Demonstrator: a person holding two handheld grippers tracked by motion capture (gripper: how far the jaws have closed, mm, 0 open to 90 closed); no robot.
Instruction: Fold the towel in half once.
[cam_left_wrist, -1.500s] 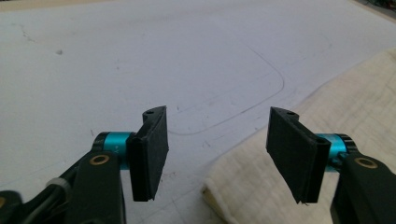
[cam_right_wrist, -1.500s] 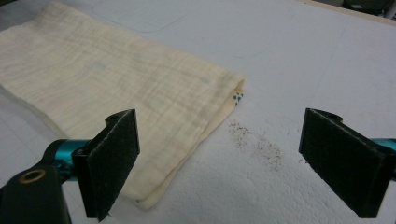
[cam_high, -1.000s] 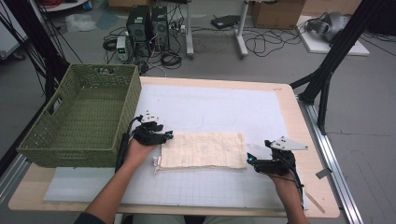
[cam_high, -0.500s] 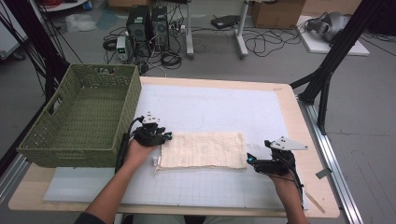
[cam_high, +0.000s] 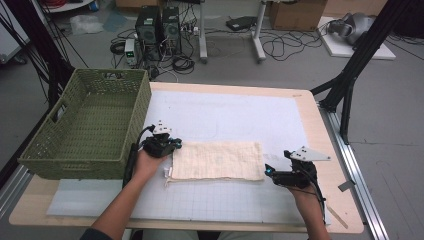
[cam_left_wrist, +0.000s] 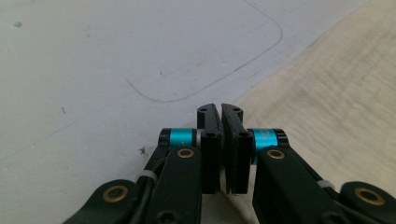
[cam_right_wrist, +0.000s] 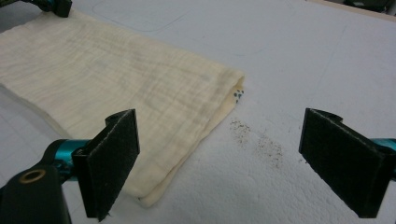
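A cream cloth (cam_high: 217, 160) lies folded flat on the white mat, long side left to right. My left gripper (cam_high: 172, 145) sits at the cloth's far left corner. Its jaws have just been closing and now stand together (cam_left_wrist: 220, 109) on the edge of the cloth (cam_left_wrist: 336, 93). At the near right corner my right gripper (cam_high: 267, 171) rests low and open (cam_right_wrist: 219, 163). One of its pads (cam_right_wrist: 114, 158) hangs over the edge of the cloth (cam_right_wrist: 116, 79) and the other over bare mat. The left gripper (cam_right_wrist: 51, 5) also peeks in at the far end of the right gripper view.
A green woven basket (cam_high: 135, 125) stands on the table's left side, close to my left hand. The white gridded mat (cam_high: 225, 112) covers most of the wooden tabletop. Dark specks (cam_right_wrist: 254, 135) lie on the mat beside the cloth's corner. Cables and computer cases sit on the floor behind.
The left gripper's jaws have come together at the cloth's far left corner. Both hands and the cloth have stayed where they were.
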